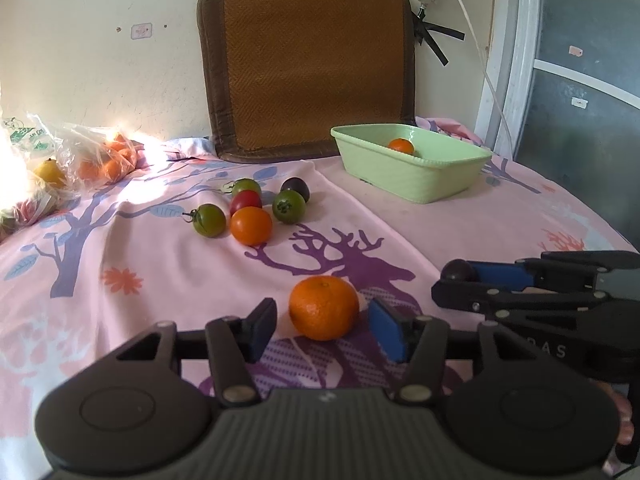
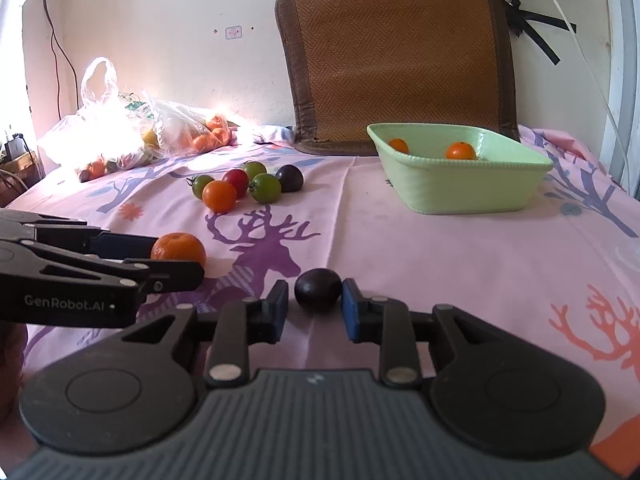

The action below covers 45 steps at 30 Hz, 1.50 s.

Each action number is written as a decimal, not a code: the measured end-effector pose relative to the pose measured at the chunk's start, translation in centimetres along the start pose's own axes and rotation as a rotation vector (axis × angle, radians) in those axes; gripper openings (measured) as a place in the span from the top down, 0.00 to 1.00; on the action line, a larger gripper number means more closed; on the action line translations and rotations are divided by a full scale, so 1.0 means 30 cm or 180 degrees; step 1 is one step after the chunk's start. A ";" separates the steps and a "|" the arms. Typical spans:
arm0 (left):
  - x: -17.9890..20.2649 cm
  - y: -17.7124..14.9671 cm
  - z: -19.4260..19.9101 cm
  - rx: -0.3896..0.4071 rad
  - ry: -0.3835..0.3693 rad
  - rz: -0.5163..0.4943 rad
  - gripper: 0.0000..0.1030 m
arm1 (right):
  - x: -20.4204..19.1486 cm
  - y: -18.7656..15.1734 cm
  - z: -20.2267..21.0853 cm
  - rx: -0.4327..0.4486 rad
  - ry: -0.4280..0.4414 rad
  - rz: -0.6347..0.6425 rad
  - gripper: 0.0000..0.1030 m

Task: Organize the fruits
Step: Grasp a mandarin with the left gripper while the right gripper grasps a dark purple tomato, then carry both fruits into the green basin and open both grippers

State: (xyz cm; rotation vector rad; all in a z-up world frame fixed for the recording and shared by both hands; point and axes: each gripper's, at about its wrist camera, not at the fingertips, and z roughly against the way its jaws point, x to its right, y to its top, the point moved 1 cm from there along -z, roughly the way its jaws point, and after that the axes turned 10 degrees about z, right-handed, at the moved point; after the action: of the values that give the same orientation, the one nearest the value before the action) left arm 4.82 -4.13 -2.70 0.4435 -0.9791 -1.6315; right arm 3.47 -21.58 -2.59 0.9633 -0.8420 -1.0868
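A mandarin (image 1: 324,307) lies on the pink cloth between the pads of my open left gripper (image 1: 324,326), apart from both. A dark purple fruit (image 2: 318,289) lies between the pads of my open right gripper (image 2: 315,310); small gaps show on both sides. Each gripper shows in the other's view: the right one (image 1: 460,280), the left one (image 2: 176,256). A green basin (image 2: 460,168) at the back right holds two mandarins (image 2: 461,151). A cluster of green, red, orange and dark fruits (image 1: 252,208) lies mid-table.
Plastic bags of fruit (image 2: 132,132) sit at the back left in bright sunlight. A brown woven cushion (image 2: 396,56) leans on the wall behind the basin. A white cable (image 1: 480,60) hangs at the right by a door frame.
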 end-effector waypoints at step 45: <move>0.129 0.489 -0.261 0.0374 -0.0329 0.0152 0.47 | 0.426 0.135 -0.100 0.0702 -0.0908 -0.0442 0.54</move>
State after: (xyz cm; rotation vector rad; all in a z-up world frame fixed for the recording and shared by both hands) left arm 18.39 -10.99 5.03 0.4149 -1.1590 -1.5717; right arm 10.82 -32.56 1.23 1.0770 -1.1599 -1.2900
